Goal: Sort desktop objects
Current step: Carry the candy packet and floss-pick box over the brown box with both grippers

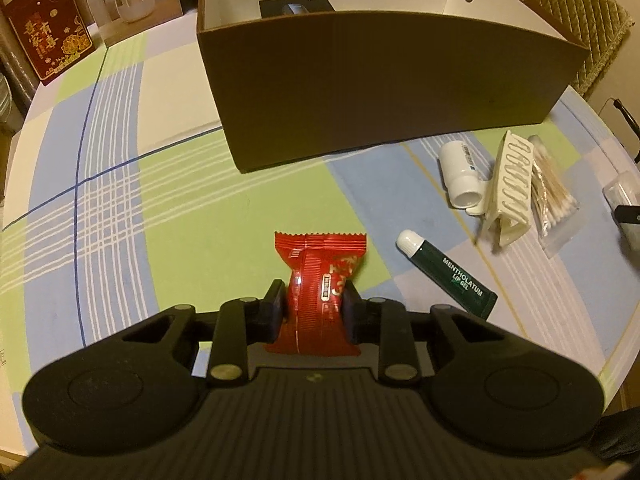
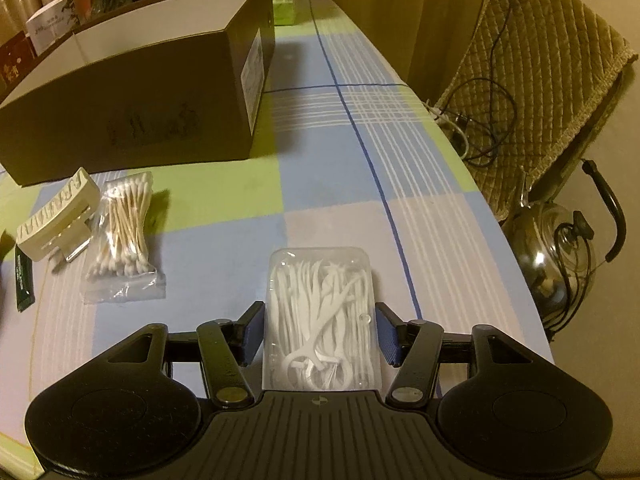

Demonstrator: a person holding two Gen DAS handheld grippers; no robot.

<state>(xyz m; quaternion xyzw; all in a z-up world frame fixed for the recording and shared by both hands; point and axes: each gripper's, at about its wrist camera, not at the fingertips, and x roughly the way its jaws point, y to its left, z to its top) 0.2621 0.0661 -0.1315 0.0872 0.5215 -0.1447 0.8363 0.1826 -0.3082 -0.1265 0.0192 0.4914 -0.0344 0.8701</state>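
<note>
Above the checked tablecloth [image 1: 168, 184], the left gripper [image 1: 314, 308] is reaching forward and level toward the brown cardboard box [image 1: 380, 92], its pads pinching the waist of a red crinkly snack packet [image 1: 318, 288] with serrated ends. On the right, the right gripper [image 2: 320, 330] is pointing along the table edge, its jaws straddling a clear plastic case of white floss picks [image 2: 320, 316]; whether the pads are pressing the case or merely flanking it is hard to tell.

The box's front wall is hiding most of its interior, leaving only a dark flat item [image 1: 297, 7] showing at the back. Lying loose beside the box are a white cylindrical bottle [image 1: 460, 178], a cream ridged hair claw [image 1: 512, 188], a clear bag of cotton swabs [image 1: 552, 196] and a dark green lip gel tube [image 1: 452, 276]. A shiny steel kettle [image 2: 560, 248] is sitting beyond the table edge.
</note>
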